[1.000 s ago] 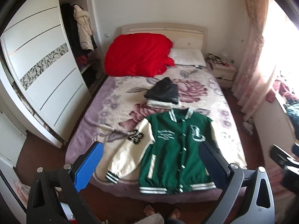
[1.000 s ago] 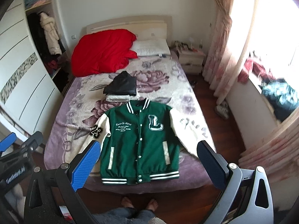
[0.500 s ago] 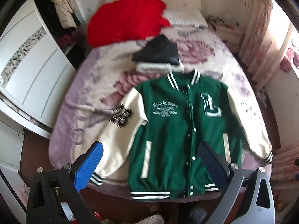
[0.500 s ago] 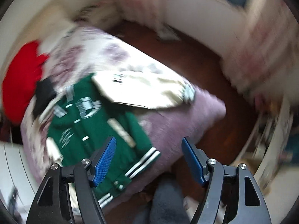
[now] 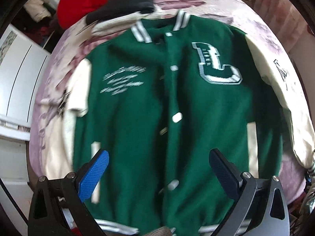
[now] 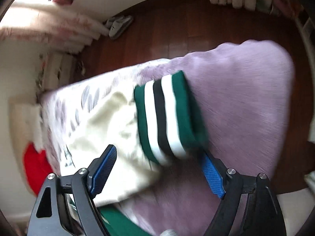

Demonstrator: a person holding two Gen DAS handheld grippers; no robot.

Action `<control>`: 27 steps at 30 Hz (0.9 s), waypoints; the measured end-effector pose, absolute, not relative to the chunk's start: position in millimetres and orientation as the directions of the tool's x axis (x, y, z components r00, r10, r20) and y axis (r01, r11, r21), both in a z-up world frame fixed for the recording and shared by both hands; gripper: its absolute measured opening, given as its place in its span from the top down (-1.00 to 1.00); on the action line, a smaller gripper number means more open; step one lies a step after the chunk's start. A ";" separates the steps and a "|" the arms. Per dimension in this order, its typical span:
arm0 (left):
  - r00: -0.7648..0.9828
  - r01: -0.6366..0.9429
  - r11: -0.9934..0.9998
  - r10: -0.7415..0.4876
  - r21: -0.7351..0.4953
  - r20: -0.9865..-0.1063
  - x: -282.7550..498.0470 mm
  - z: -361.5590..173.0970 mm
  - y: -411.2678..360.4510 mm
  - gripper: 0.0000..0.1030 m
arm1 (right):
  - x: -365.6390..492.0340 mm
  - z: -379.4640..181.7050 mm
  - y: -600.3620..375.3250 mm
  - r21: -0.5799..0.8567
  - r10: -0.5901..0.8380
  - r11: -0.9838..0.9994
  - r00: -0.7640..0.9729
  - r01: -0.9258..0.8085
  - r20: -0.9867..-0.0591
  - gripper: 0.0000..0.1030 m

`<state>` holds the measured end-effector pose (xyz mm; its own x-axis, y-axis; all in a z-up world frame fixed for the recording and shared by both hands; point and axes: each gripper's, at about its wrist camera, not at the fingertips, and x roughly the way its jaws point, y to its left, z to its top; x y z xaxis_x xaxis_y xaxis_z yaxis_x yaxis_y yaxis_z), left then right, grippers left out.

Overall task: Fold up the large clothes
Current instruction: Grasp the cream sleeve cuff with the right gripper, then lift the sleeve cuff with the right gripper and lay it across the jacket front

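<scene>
one green jacket [image 5: 167, 102] flat on bed [image 6: 246, 98], two tongs, left [image 5: 157, 169] spread, right [image 6: 159, 169] spread, just reopening, over one striped cuff [image 6: 167, 116]

The jacket [image 5: 177, 118] has a matt, felt-like green cloth body, smoother cream sleeves [image 6: 110, 129] and a ribbed knit cuff [image 6: 167, 116]. The blanket [image 6: 246, 98] looks plush; at 12 o'clock the wood floor [image 6: 177, 25] is glossy.

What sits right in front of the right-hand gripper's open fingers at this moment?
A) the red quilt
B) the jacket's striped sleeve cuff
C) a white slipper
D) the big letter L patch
B: in the right wrist view, the striped sleeve cuff of the cream sleeve lies on the purple blanket just ahead of the right gripper, whose jaws stand apart.
</scene>
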<state>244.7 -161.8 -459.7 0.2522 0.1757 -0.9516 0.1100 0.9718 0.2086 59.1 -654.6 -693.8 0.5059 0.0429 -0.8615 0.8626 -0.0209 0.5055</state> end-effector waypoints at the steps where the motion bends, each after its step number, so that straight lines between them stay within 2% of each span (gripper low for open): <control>1: 0.253 0.118 0.971 0.174 0.209 -0.952 250.8 -464.8 -172.1 -1.00 | 64.8 -706.7 -658.6 0.516 0.042 -0.052 0.519 0.855 -0.854 -0.69; 2: 0.256 0.124 0.971 0.169 0.206 -0.952 257.9 -469.3 -181.8 -1.00 | 67.8 -714.4 -661.4 0.519 0.021 -0.076 0.522 0.851 -0.853 -0.66; 3: 0.259 0.135 0.970 0.161 0.200 -0.952 265.7 -473.3 -192.5 -1.00 | 69.1 -717.2 -662.7 0.532 -0.039 -0.099 0.531 0.841 -0.846 -0.54; 4: 0.263 0.150 0.969 0.150 0.194 -0.953 274.2 -476.4 -204.0 -1.00 | 70.2 -717.4 -665.0 0.535 -0.073 -0.101 0.530 0.839 -0.845 0.14; 5: 0.270 0.163 0.968 0.143 0.191 -0.952 282.6 -478.4 -212.8 -1.00 | 72.4 -716.6 -669.8 0.536 -0.080 -0.097 0.530 0.839 -0.844 0.55; 8: 0.273 0.219 0.961 0.103 0.166 -0.957 314.5 -486.4 -246.9 -1.00 | 77.2 -702.5 -689.1 0.571 -0.114 -0.089 0.561 0.816 -0.820 0.66; 13: 0.261 0.300 0.948 0.028 0.109 -0.965 380.2 -513.3 -307.8 -1.00 | 121.4 -664.1 -764.0 0.602 -0.167 0.073 0.605 0.795 -0.778 0.73; 18: 0.232 0.314 0.931 0.113 0.185 -0.966 429.1 -575.5 -344.9 -1.00 | 190.5 -656.3 -822.9 0.594 -0.143 0.175 0.618 0.785 -0.773 0.75; 21: 0.181 0.297 0.943 0.097 0.148 -0.979 441.5 -604.7 -343.3 -1.00 | 217.1 -648.7 -842.5 0.583 -0.140 0.196 0.611 0.789 -0.779 0.75; 27: 0.235 0.255 0.962 0.037 0.098 -0.971 423.5 -573.6 -305.8 -1.00 | 256.4 -577.6 -815.0 0.598 -0.156 0.344 0.673 0.724 -0.723 0.74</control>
